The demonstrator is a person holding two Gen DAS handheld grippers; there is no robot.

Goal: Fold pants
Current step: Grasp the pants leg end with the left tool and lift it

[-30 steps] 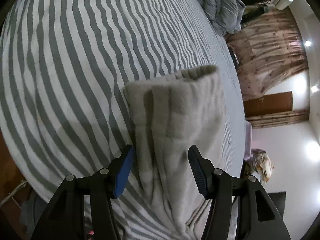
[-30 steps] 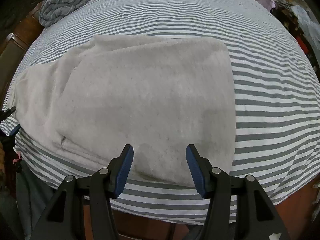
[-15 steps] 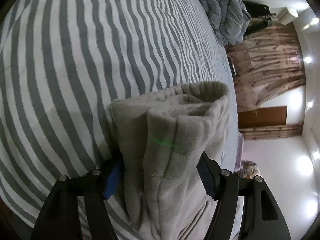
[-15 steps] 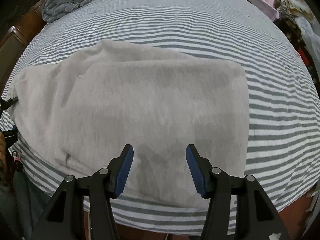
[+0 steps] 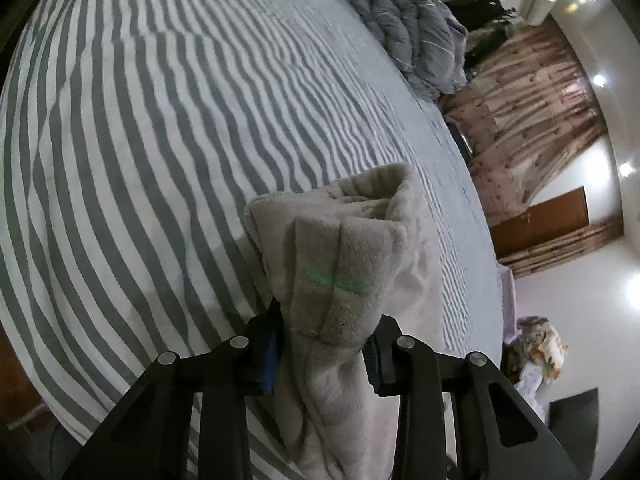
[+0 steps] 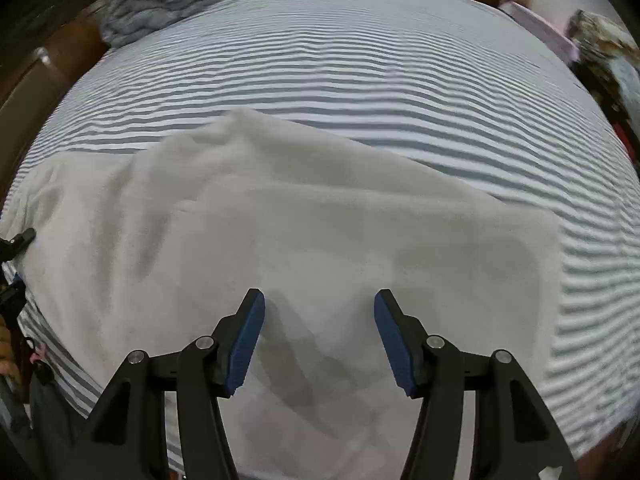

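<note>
Pants [image 5: 352,264] bunched in just-closed left gripper [image 5: 324,354], right gripper [image 6: 320,340] apart above; needed lifting evenly across bed [image 5: 140,140].

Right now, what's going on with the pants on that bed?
The left hand-held gripper has just closed on a bunched end of the grey pants, lifting it off the striped bed. The right hand-held gripper hangs open above the flat part, gripping nothing. The fold isn't finished.
</note>
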